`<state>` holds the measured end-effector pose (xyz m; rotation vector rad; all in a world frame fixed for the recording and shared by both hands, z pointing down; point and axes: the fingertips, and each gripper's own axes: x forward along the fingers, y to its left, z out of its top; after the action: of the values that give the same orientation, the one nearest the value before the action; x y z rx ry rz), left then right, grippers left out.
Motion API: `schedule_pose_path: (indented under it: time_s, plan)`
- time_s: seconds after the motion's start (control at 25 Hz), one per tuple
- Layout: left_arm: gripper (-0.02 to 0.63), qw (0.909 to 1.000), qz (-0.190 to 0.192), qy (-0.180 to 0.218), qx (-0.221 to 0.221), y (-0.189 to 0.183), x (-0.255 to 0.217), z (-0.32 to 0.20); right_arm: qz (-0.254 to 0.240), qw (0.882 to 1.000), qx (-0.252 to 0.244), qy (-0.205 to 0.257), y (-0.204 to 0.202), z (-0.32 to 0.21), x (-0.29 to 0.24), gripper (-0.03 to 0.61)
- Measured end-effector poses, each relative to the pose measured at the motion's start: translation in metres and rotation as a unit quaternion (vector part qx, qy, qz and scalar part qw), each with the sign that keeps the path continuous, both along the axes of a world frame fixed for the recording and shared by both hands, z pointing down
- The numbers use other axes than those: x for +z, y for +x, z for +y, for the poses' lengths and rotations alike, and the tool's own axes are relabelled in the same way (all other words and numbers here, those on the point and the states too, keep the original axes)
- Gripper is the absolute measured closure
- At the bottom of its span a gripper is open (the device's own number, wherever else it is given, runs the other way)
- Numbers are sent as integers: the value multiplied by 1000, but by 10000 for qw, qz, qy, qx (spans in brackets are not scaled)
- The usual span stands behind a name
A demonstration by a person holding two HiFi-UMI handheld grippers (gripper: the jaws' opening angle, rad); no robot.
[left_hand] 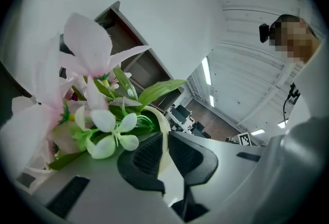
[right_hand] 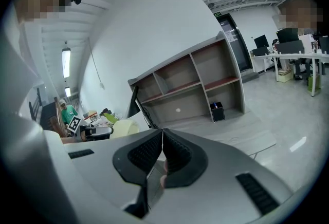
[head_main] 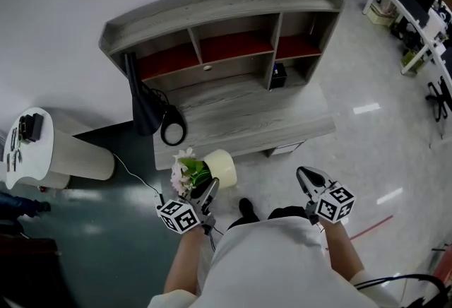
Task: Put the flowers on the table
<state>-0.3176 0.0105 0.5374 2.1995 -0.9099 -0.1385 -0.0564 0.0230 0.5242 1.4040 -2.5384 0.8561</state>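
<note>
The left claw (head_main: 209,193) is clenched on the rim of a cream pot (head_main: 222,166). In the left gripper view the two dark pads of that claw (left_hand: 164,138) press on either side of the thin cream rim (left_hand: 160,124), with the flowers (left_hand: 95,89) fanning out to the left of the frame.

In the head view the pot sits at lower centre, just in front of the near edge of the grey tabletop (head_main: 247,116), overlapping its front-left corner. Whether it touches the wood cannot be told. The pot appears tipped, with its long axis running roughly left to right across the frame. The pale pink and white flowers (head_main: 185,171) and green leaves point to the left, and the closed base points to the right.

The right claw (head_main: 308,176) hangs at lower right, well apart from the pot. In the right gripper view its jaws (right_hand: 162,133) are pressed together with nothing between them.

At the back of the tabletop stands a hutch (head_main: 219,10) with red-lined shelves. A small black box (head_main: 277,75) sits in its lower right compartment.
</note>
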Motion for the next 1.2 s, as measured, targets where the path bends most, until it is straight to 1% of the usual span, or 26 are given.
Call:
schedule_pose_path:
  time_s: [0.28,0.6,0.84,1.2]
  plan:
    - [565,9997,-44,-53,218,-2,5,-20,25,9998,162,-91,-7,-12,4,560]
    - [565,9988,-173,-120,447,17,12,-41,-18,9996,245,-158,3,-27,9,560]
    - [565,9981,-330,-103,513,44,15,-63,-46,9997,138,-173,19,-52,11,560]
    - [565,9942,-787,-1,734,102,16,-102,-144,9995,-51,-266,54,-95,16,560]
